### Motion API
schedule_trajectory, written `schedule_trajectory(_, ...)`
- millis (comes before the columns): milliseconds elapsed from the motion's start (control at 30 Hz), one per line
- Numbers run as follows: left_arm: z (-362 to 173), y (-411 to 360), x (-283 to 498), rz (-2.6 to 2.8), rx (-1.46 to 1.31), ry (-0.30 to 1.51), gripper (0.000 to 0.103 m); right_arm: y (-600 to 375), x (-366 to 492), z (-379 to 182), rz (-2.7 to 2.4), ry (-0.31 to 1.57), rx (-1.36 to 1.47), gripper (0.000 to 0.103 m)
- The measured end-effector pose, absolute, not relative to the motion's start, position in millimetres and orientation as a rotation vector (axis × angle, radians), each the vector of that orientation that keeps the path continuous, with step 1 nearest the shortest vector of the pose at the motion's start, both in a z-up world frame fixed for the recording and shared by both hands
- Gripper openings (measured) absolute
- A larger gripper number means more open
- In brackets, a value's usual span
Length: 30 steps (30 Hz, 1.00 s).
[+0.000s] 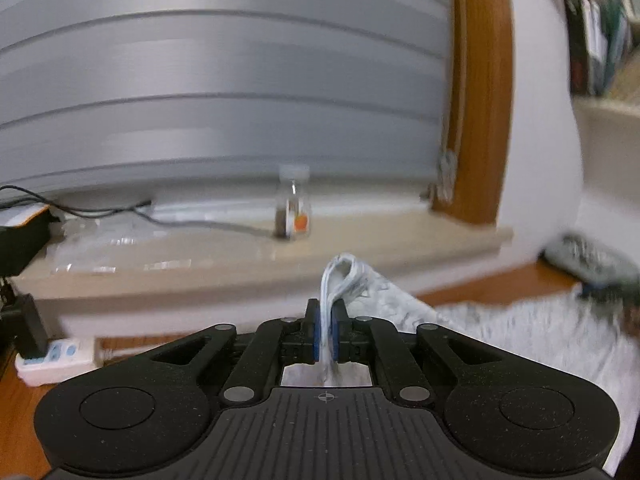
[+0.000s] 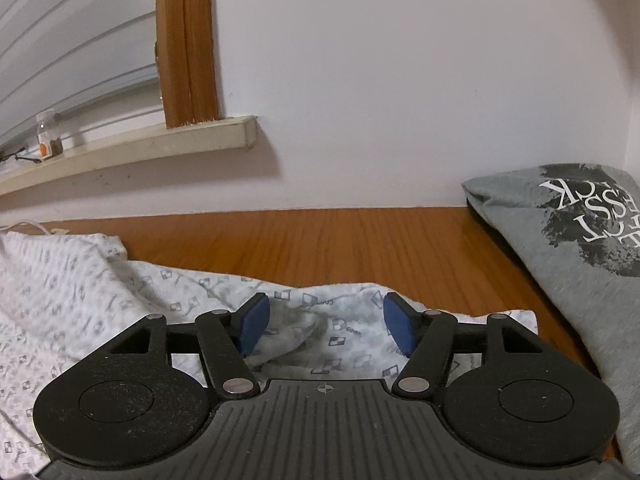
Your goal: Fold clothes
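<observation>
A wooden orange-brown counter (image 2: 360, 240) is seen below a white wall. The white patterned cotton garment (image 2: 72, 288) is spread across it. A bunched fold is pinched by the left claw (image 1: 329, 320); the right claw (image 2: 326, 322) is held spread over the cloth.

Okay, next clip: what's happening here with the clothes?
A person with a handheld gripper in each hand is folding a white patterned garment on a wooden table. The left gripper is shut on a bunched fold of that cloth and holds it lifted. The right gripper is open above another part of the same garment, with nothing pinched between its pads. A grey printed T-shirt lies folded off to the right, against the wall.
</observation>
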<state>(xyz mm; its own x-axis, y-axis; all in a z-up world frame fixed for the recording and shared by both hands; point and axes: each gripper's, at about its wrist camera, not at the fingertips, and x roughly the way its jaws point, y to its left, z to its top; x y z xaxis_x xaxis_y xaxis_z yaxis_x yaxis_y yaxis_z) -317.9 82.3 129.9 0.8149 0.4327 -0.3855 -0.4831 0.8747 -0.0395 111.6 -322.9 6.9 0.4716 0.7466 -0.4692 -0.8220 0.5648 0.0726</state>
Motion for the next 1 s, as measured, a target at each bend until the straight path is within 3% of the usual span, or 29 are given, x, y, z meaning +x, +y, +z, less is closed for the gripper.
schedule_trajectory(200,112,87,-352,0.475,-0.164,0.392,0.015,-322,112,6,0.953,0.496,-0.178,0.064)
schedule_trajectory(467,118,103,-362,0.516,-0.218,0.355,0.016,-321,112,3,0.948,0.505,-0.185,0.065)
schedule_trajectory(567,108,104,-348,0.503,-0.226,0.378,0.033,-320,112,3,0.947,0.506,-0.188,0.065)
schedule_trajectory(733,73,105,-313,0.490,-0.247,0.479,0.041,-319,111,2,0.944,0.507,-0.193,0.066)
schedule_trajectory(900,45,101,-296,0.504,-0.250,0.554,0.041,-312,100,7,0.958,0.478,-0.231,0.067)
schedule_trajectory(1000,38,92,-298,0.509,-0.215,0.576,0.049,-297,83,18,1.005,0.450,-0.266,0.064)
